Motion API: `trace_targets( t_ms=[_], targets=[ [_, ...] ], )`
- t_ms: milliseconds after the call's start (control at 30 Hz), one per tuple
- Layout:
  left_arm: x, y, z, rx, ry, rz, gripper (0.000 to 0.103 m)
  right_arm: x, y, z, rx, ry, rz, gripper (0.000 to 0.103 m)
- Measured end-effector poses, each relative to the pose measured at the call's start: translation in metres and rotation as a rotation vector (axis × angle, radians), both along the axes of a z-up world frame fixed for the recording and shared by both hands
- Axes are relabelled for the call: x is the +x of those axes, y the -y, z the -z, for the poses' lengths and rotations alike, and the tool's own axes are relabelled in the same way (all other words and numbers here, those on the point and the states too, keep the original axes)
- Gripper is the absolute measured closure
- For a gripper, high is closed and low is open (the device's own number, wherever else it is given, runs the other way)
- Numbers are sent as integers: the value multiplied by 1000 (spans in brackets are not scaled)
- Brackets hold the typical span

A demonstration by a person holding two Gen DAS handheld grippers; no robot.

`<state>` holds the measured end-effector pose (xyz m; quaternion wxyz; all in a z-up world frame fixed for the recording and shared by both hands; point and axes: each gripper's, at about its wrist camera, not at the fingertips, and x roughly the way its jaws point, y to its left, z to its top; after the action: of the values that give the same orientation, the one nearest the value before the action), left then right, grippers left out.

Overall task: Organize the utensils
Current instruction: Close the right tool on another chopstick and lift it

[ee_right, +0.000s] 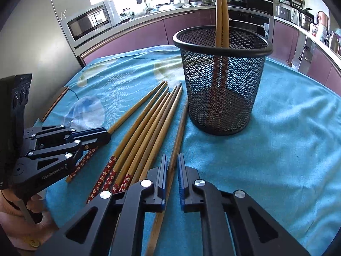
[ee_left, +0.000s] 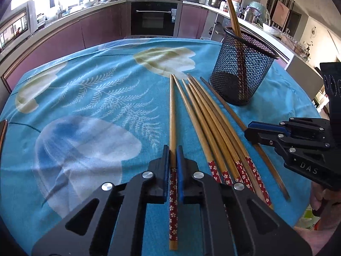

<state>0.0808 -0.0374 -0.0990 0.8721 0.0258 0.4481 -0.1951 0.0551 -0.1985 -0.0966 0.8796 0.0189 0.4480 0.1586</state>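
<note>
Clamping a single chopstick (ee_left: 173,115), the left gripper (ee_left: 173,155) has its blue-padded jaws pressed against the shaft just above the red flowered band, with the stick lying flat on the blue tablecloth (ee_left: 85,89). This stick sits apart, to the left of the main bundle of chopsticks (ee_left: 204,115).

The right gripper (ee_right: 172,166) is likewise closed on one dark plain chopstick (ee_right: 178,132), the rightmost of the row, which also lies flat on the cloth. In the left wrist view this gripper (ee_left: 250,131) reaches in from the right edge.

The bundle consists of several bamboo chopsticks side by side, tips pointing toward the far edge of the table, red patterned ends toward the grippers.

A black mesh holder (ee_right: 221,81) stands upright just beyond the tips, near the dark stick's far end. Two chopsticks (ee_right: 221,10) already stand inside it, leaning against the rim.

A person's hand (ee_right: 27,211) grips the left tool's handle.
</note>
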Motion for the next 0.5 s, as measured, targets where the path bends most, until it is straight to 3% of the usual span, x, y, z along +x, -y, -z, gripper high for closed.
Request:
trace_targets(
  t_ms=[200,500],
  targets=[
    [-5,1,-3,14,6,25,92,2,2,0,-27,-6,11,92],
    [32,11,-2,37,0,23,86,16,-10,1,-86,13,10,90]
  ],
)
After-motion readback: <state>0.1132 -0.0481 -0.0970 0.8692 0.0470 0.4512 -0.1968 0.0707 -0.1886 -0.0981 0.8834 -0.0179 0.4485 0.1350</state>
